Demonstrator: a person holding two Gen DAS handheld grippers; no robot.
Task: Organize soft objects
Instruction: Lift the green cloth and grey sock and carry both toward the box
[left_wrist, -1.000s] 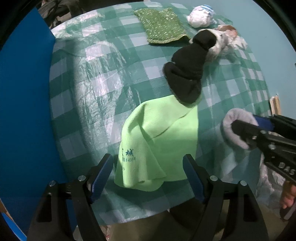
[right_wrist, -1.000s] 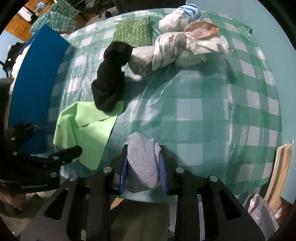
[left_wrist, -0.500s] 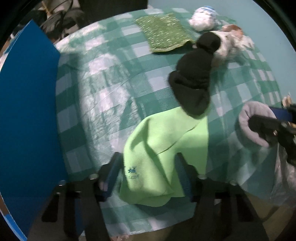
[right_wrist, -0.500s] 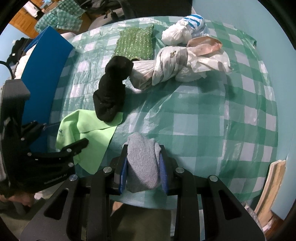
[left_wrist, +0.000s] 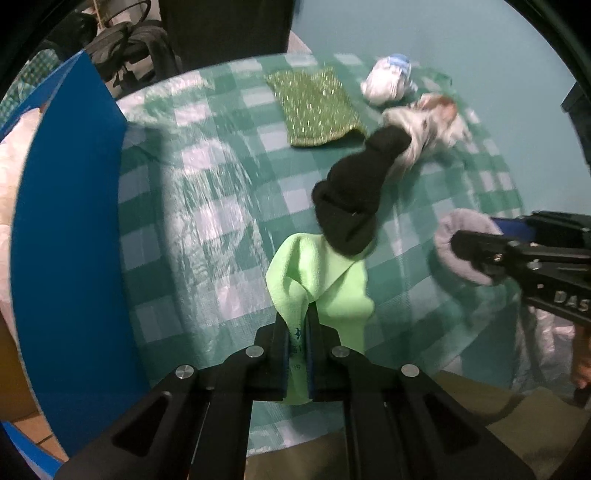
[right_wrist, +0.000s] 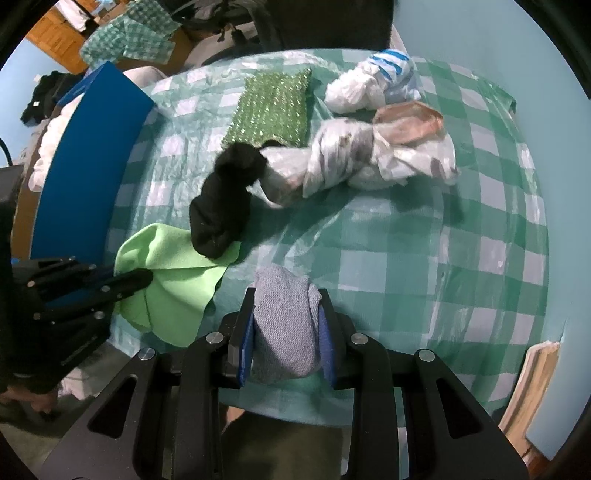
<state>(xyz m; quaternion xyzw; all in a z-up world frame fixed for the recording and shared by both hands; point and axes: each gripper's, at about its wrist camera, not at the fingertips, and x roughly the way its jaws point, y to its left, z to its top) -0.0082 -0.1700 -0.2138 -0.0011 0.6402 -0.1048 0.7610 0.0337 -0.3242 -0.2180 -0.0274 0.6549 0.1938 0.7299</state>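
Green cloth (left_wrist: 325, 280) under black sock (left_wrist: 354, 199)

Both fisheye views are dim, with dark vignetted corners and strongly bowed edges. Glare streaks the checked plastic tablecloth (left_wrist: 207, 206) left of centre, while the knotted plastic bag (left_wrist: 424, 125) at upper right smears with motion blur.

Right claw (right_wrist: 287, 334) was clamped on a grey knitted cloth (right_wrist: 286, 325), held over the near edge of the bench (right_wrist: 406, 258) with its green-checked cover. Left claw (right_wrist: 140, 278) sat at lower left, closed on the near edge of a lime green cloth (right_wrist: 173, 284). A black sock (right_wrist: 225, 203) lay across that cloth's far corner. Beyond it: sequined green pad (right_wrist: 273, 110), knotted white plastic bag (right_wrist: 354, 162), blue-striped white bundle (right_wrist: 373, 85). Blue board (right_wrist: 88, 158) at left.
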